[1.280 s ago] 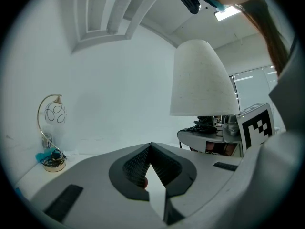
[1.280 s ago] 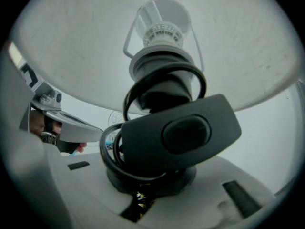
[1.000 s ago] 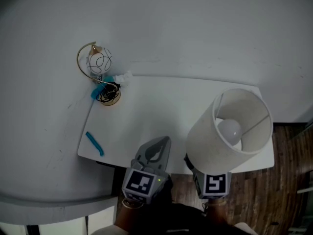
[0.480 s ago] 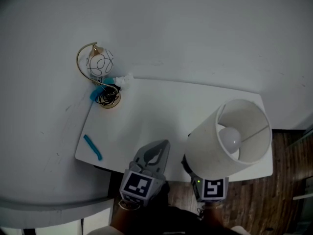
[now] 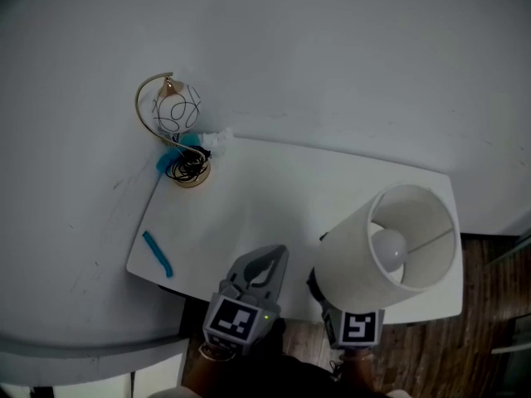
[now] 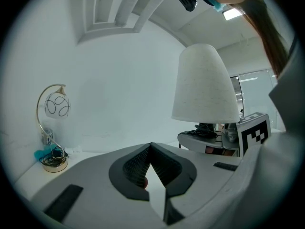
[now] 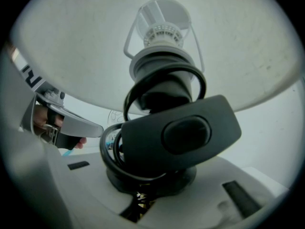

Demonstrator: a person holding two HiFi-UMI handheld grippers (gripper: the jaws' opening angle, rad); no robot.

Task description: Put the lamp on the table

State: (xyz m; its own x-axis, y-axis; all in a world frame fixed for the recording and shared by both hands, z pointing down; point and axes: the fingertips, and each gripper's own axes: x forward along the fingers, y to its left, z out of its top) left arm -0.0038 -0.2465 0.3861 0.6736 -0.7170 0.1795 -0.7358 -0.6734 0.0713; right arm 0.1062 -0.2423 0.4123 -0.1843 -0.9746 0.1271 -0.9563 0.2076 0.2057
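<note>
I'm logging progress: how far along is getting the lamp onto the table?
Done: the lamp is picked up. In hand: the right gripper clamps its base, with the shade tilted over the table near its front right edge. To do: set it down upright and release. The left gripper is shut and empty.

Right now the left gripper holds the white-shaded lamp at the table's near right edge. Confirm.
Wrong gripper. The right gripper holds the white-shaded lamp at the table's near right edge; the right gripper view shows its jaws closed on the lamp's base. The left gripper is shut, empty.
</note>
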